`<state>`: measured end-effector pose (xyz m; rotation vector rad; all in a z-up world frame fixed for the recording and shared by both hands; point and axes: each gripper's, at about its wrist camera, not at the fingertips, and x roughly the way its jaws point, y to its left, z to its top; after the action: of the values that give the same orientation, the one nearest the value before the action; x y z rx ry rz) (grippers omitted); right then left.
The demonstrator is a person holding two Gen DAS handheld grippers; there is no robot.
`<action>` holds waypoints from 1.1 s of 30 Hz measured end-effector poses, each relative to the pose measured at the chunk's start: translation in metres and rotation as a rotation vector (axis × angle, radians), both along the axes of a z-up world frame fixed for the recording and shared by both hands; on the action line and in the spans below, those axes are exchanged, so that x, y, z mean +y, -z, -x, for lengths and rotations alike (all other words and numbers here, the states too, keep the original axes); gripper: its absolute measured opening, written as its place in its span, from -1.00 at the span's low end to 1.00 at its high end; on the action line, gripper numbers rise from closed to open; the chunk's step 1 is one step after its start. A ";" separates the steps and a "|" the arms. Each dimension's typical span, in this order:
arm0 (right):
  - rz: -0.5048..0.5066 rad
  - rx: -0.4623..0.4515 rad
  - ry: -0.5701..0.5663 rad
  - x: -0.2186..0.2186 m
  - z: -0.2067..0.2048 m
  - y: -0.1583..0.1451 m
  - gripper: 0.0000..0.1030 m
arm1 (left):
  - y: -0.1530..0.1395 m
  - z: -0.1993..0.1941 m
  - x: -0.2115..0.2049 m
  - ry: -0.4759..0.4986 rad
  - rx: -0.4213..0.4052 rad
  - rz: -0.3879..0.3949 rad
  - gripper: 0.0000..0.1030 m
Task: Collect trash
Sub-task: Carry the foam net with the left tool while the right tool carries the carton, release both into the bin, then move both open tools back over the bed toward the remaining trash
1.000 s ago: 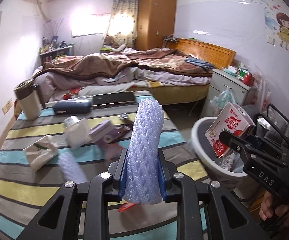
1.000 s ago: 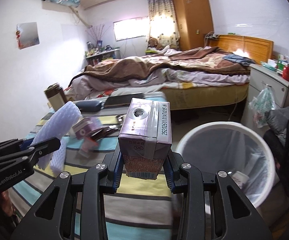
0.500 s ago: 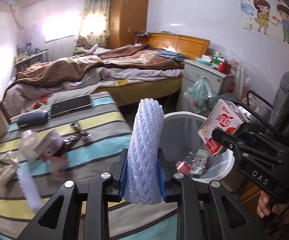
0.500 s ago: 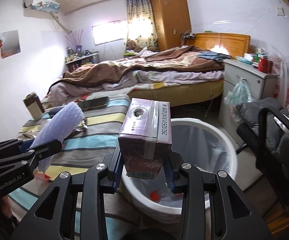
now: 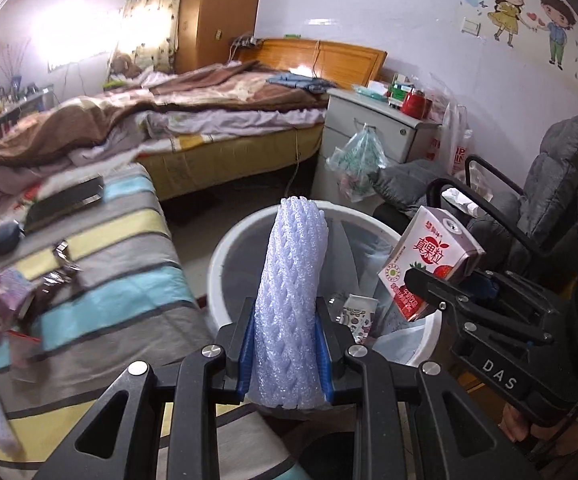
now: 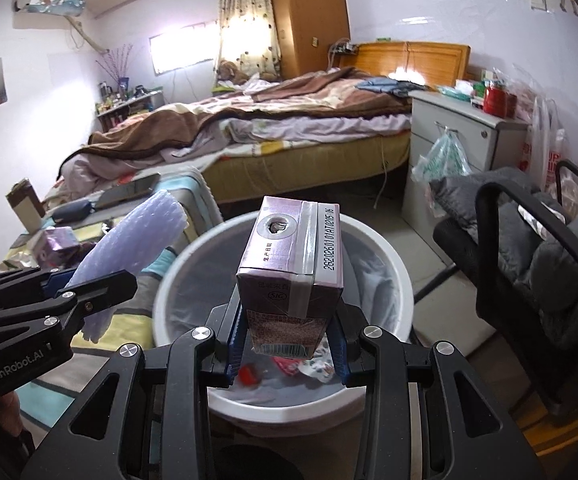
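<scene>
- Left gripper (image 5: 285, 354) pinches the foam fruit net (image 5: 291, 300) upright, poised above the lined trash bin (image 5: 225, 248) for dropping.
- Right gripper (image 6: 287, 350) clamps the milk carton (image 6: 291, 268) over the same bin.

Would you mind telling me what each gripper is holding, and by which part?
Left gripper: foam fruit net, clamped near its lower end. Right gripper: drink carton, gripped by its bottom sides.
</scene>
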<state>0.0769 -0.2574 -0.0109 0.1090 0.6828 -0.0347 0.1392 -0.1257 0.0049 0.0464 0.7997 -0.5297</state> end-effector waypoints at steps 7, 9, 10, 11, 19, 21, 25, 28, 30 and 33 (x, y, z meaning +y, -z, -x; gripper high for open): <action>0.031 0.072 0.033 -0.009 -0.011 0.014 -0.26 | 0.017 -0.013 -0.007 -0.012 0.044 -0.003 -0.25; 0.031 0.085 0.037 -0.009 -0.011 0.015 -0.24 | 0.020 -0.013 -0.004 -0.026 0.052 -0.007 -0.10; 0.030 0.085 0.040 -0.009 -0.011 0.015 -0.20 | 0.021 -0.012 -0.003 -0.029 0.044 -0.012 -0.09; 0.029 0.082 0.038 -0.009 -0.010 0.015 -0.04 | 0.020 -0.012 -0.001 -0.032 0.037 -0.014 -0.08; 0.016 0.073 0.030 -0.006 -0.005 0.011 0.17 | 0.012 -0.004 0.014 -0.062 0.022 -0.002 0.02; 0.012 0.063 0.027 -0.005 -0.004 0.009 0.17 | 0.009 -0.001 0.020 -0.073 0.018 0.006 0.02; 0.000 0.044 0.019 0.002 -0.001 0.004 0.17 | 0.002 0.008 0.033 -0.093 -0.003 0.006 0.02; -0.001 0.029 0.007 0.008 0.001 0.001 0.17 | -0.005 0.016 0.044 -0.111 -0.022 0.011 0.02; -0.001 0.014 -0.004 0.013 0.005 -0.003 0.17 | -0.010 0.023 0.052 -0.127 -0.044 0.005 0.02; -0.006 -0.007 -0.022 0.022 0.009 -0.008 0.17 | -0.017 0.031 0.067 -0.149 -0.050 0.015 0.02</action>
<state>0.0675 -0.2352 -0.0028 0.1077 0.6774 -0.0108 0.1083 -0.0588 0.0216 -0.0137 0.7441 -0.3918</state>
